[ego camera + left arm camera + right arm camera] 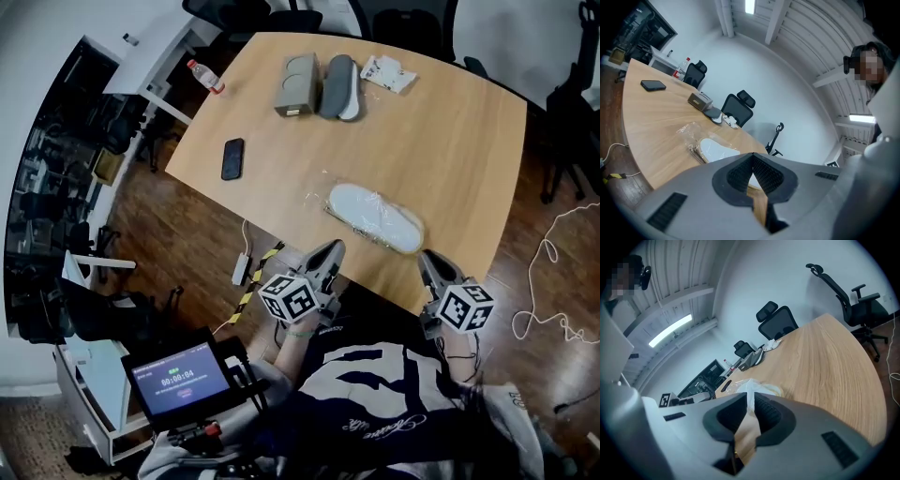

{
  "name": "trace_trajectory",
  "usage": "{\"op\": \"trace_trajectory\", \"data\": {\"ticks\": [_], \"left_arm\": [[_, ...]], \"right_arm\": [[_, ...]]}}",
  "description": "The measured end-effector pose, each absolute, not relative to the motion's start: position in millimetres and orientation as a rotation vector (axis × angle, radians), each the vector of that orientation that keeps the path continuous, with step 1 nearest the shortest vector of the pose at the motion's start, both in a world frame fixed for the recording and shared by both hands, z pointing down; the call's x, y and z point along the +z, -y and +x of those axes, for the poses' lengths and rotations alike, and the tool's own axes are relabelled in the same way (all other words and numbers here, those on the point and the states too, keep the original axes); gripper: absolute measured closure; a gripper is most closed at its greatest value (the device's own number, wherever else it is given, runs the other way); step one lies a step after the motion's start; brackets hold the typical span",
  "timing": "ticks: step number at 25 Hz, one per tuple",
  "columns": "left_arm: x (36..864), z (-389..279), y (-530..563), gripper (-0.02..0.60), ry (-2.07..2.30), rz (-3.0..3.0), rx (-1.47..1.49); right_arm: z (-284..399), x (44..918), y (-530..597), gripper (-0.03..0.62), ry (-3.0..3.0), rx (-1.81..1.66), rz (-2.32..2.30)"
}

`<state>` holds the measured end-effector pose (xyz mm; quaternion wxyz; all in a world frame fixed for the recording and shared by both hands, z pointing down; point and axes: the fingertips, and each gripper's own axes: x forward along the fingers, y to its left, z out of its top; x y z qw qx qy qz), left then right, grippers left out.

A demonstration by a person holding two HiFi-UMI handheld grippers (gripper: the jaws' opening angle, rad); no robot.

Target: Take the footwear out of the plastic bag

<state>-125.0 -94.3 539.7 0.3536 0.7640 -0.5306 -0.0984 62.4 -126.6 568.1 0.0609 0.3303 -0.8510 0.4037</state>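
Head view: left gripper [328, 253] shut, right gripper [429, 260] barely parted, both empty, flank the plastic bag [323, 199] to free the footwear [380, 220].

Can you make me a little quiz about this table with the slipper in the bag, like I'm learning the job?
1. True or false: the white slipper is already out of its clear plastic bag.
2. What lies on the wooden table left of the bag? A) a black phone B) a red cup C) scissors
3. Which gripper is on the phone's side, the left gripper or the right gripper?
Key: 1 false; 2 A; 3 the left gripper.
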Motion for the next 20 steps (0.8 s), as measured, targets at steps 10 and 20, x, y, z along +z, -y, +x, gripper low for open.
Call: {"op": "trace_trajectory", "data": {"ticks": [10,20], "left_arm": [[553.8,-192.0,175.3,0.561,1.363,1.991,-0.119],[612.5,-198.9,217.1,0.532,1.211,1.899,-0.045]], "right_arm": [[61.2,585.0,177.1,0.541,2.455,1.275,1.221],[70.5,636.7,199.5,0.403,2.338,1.338,1.132]]}}
